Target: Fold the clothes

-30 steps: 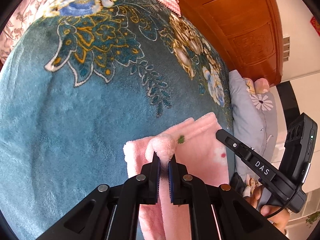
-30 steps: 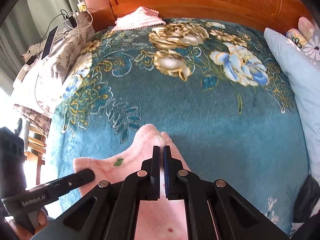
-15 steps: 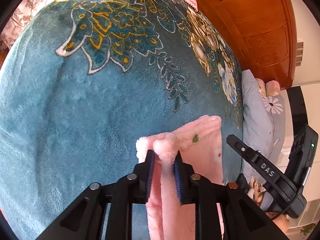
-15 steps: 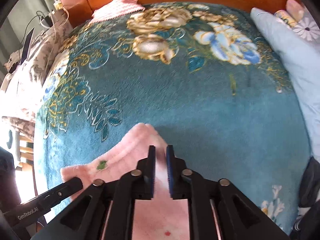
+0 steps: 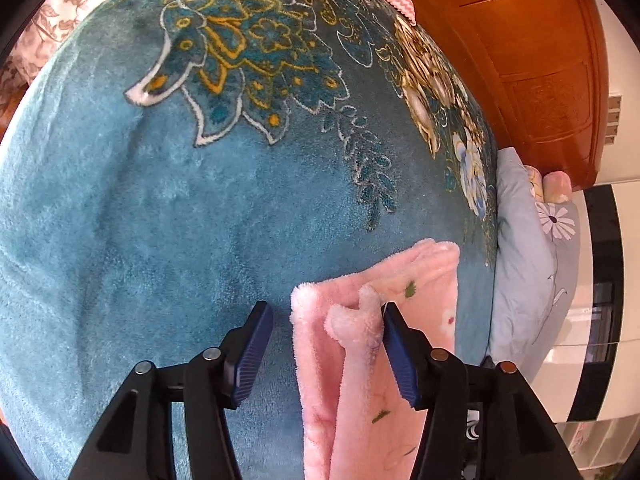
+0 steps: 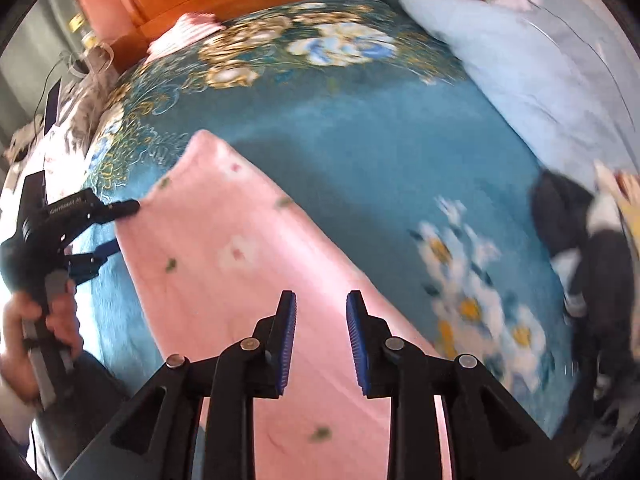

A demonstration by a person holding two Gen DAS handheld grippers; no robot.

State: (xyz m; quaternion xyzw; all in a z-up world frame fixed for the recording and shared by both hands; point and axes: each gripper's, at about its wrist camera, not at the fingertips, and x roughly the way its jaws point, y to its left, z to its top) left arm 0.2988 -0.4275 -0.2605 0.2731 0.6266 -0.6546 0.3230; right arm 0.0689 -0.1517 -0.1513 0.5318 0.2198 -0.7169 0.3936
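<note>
Left gripper (image 5: 326, 344) jaws just opening, pink fleece garment (image 5: 360, 380) released, brushing right pad; right gripper (image 6: 321, 338) opening, empty, lower centre.

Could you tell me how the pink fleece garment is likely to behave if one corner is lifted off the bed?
The pink fleece garment will probably flop and drape: its edge bunches softly between the open left tongs, which have just been opening. It looks thin and plush, so likely light. Its nap may cling to the teal blanket, dragging rather than sliding.
</note>
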